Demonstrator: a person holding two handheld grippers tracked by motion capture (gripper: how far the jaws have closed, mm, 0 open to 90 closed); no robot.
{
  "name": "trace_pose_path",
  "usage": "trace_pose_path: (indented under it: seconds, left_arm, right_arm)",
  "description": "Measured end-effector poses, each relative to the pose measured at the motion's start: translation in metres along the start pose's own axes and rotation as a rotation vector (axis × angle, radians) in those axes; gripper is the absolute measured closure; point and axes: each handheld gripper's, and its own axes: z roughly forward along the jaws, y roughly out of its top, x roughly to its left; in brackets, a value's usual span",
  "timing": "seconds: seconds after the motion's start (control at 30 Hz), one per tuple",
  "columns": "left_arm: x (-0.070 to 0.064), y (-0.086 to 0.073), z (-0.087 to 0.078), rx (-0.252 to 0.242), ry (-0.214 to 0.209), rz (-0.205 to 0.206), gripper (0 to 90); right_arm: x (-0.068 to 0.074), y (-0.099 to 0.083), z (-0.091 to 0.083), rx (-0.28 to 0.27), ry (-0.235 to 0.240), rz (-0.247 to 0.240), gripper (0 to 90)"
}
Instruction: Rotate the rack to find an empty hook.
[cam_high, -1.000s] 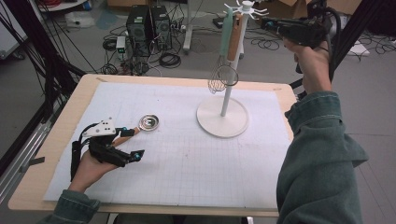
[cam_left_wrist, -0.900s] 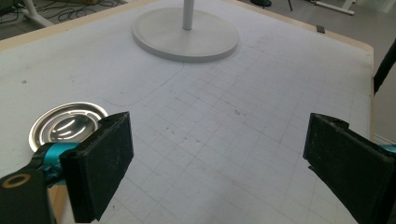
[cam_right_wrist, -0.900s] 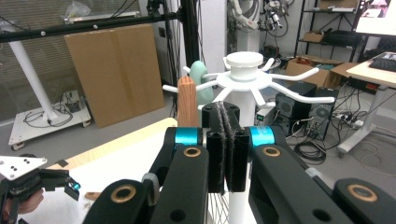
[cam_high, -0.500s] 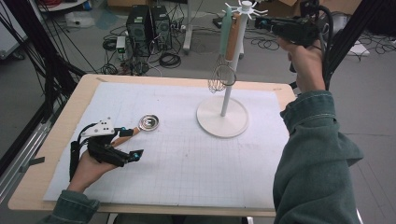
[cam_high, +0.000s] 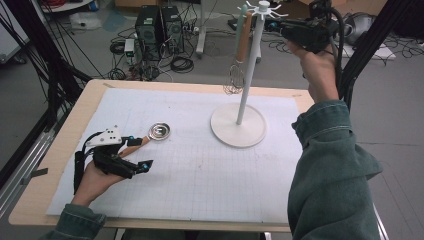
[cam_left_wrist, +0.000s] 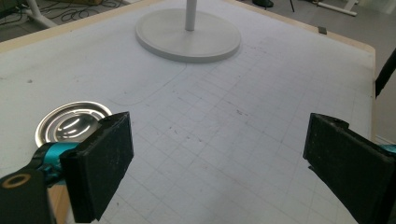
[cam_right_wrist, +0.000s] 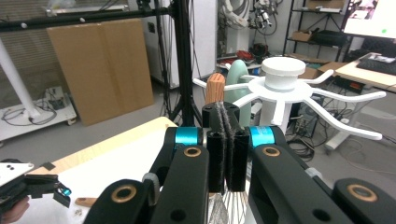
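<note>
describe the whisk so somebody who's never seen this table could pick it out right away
Find the tall white rack standing on a round base on the white mat, toward the table's far right. The whisk hangs from one of the spokes at its top, close to the right gripper. It is the one with a wooden handle and a wire balloon at the bottom, unlike the flat metal spoon lying on the mat.

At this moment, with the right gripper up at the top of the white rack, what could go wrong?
The right gripper, jaws shut, is level with the rack's thin white arms, right by the hanging whisk. A sideways pull might knock the whisk off its hook or tip the tall rack on its round base. Lower down, the left gripper rests open beside the small metal ladle; a careless sweep could push it across the mat.
</note>
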Motion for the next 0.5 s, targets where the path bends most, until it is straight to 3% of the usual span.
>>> trace_pose_path:
  seconds: [0.5]
  left_arm:
    - [0.000,0.001,-0.001,-0.002,-0.001,0.004,9.0]
  right_arm:
    - [0.012,-0.003,0.009,0.005,-0.024,-0.026,89.5]
